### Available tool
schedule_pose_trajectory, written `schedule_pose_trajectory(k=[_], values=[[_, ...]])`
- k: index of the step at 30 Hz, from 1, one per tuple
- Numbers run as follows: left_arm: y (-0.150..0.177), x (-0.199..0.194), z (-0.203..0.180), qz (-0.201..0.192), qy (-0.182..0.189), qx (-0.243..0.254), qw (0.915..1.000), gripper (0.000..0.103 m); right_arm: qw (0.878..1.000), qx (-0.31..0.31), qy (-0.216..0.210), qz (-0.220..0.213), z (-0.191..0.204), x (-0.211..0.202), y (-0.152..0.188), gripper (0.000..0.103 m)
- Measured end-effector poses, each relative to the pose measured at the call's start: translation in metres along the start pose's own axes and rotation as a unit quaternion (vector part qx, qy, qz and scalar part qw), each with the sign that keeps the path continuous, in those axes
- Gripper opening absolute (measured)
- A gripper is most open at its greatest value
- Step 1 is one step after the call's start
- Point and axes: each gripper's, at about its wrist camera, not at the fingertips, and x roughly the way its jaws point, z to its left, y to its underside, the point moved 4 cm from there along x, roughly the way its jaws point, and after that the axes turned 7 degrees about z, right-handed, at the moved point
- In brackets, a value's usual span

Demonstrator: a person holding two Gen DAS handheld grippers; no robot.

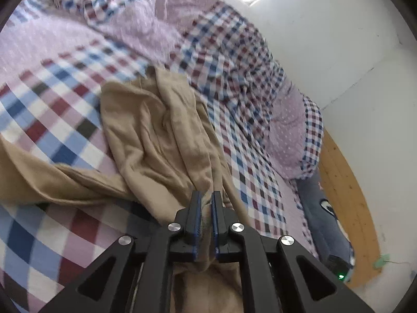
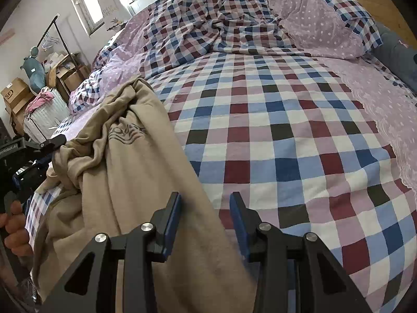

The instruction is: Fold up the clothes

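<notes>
A tan garment (image 1: 156, 135) lies crumpled on the checked bedsheet (image 1: 47, 99). My left gripper (image 1: 206, 198) is shut on a bunch of its fabric, which hangs down between the blue pads. In the right wrist view the same tan garment (image 2: 125, 182) spreads along the left side of the bed, a dark printed logo (image 2: 126, 133) facing up. My right gripper (image 2: 206, 203) stands open above the garment's right edge, with cloth under the left finger and checked sheet (image 2: 286, 143) under the right. The left gripper (image 2: 39, 151) shows at the far left, held by a hand (image 2: 13, 229).
A rumpled checked duvet (image 2: 221, 20) and a lilac dotted pillow (image 2: 320, 26) lie at the head of the bed. A grey-blue cushion (image 1: 323, 221) sits by the wooden headboard (image 1: 346, 182). Boxes (image 2: 15, 94), a white suitcase (image 2: 44, 117) and a clothes rack (image 2: 57, 36) stand beside the bed.
</notes>
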Motion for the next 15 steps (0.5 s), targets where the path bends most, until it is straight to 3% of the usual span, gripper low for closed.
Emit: schedule_pose_trajectory(k=[2,4,8,15], values=[[0.0,0.005,-0.006,0.007,-0.014,0.016,0.9997,0.037,1.0,0.002,-0.001,0.003,0.0,0.002,0.0,0.042],[-0.002,0.007,-0.014,0.005,-0.033,0.041,0.9986,0.05,1.0,0.003,-0.002,0.004,-0.001,0.003,0.0,0.042],[-0.004,0.02,-0.017,0.017,-0.056,0.056,0.9967,0.052,1.0,0.004,-0.004,0.006,0.0,0.004,-0.001,0.042],[-0.021,0.038,-0.012,0.025,-0.055,0.048,0.997,0.052,1.0,0.008,-0.014,0.007,-0.002,0.005,0.0,0.042]])
